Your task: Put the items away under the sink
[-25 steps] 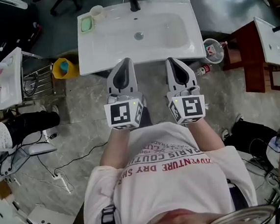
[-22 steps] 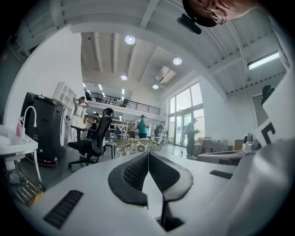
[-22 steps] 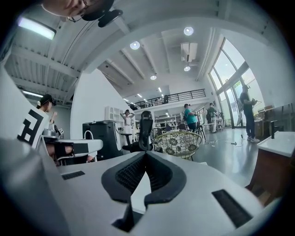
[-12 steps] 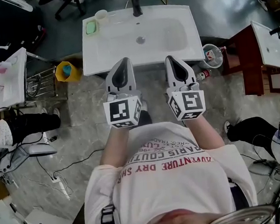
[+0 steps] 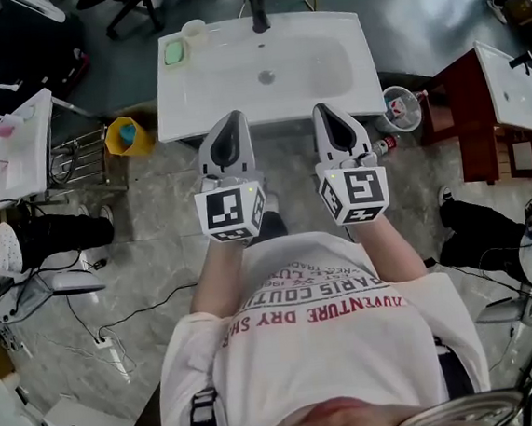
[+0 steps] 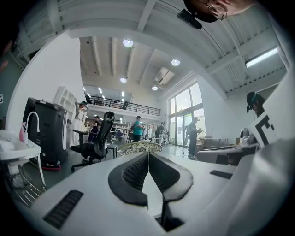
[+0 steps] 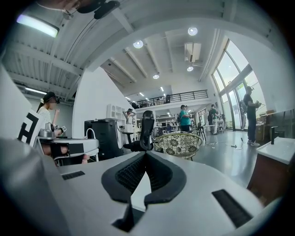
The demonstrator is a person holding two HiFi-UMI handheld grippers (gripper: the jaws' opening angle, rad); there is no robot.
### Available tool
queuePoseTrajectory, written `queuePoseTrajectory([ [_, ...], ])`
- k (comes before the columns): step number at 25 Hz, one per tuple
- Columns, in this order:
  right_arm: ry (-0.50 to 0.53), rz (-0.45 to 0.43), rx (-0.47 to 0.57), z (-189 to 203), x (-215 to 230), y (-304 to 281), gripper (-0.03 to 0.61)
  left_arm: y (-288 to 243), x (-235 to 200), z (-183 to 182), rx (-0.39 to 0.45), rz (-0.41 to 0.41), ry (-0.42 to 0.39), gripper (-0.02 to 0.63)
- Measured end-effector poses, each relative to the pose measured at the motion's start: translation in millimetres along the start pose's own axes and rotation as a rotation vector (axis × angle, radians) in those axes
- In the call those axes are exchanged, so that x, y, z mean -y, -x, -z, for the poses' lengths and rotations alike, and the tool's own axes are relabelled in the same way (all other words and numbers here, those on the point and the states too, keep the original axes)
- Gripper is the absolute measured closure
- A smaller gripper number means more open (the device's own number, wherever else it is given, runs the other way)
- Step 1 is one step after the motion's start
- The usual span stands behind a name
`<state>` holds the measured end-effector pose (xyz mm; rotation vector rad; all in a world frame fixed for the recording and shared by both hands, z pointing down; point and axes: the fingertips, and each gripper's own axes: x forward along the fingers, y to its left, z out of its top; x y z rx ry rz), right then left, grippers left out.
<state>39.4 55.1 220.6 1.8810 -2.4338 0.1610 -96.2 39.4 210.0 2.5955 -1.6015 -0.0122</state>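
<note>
Before glossy white sink [image 5: 181, 103]: left claw [image 5: 230, 119], right claw [image 5: 322, 110] ribbed, pressed together.

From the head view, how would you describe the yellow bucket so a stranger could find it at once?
Find the white sink in front of the person. On the grey floor beside its left end stands the yellow bucket, next to a metal wire rack. It is the only yellow thing there, with something blue inside.

The right tongs [image 7: 145, 154] point into a tall hall — jaws pressed tip to tip, empty. Beyond stand a black office chair [image 7: 144, 131] and a patterned round chair [image 7: 177, 144].
</note>
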Motion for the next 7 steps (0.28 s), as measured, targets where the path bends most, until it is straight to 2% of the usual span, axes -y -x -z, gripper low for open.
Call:
queuePoseTrajectory([
  [7,0.004,0.003,-0.001,5.5,10.5,4.6,0.554,-2.2,5.7,10.1,-0.018,-0.006,0.004,0.591],
])
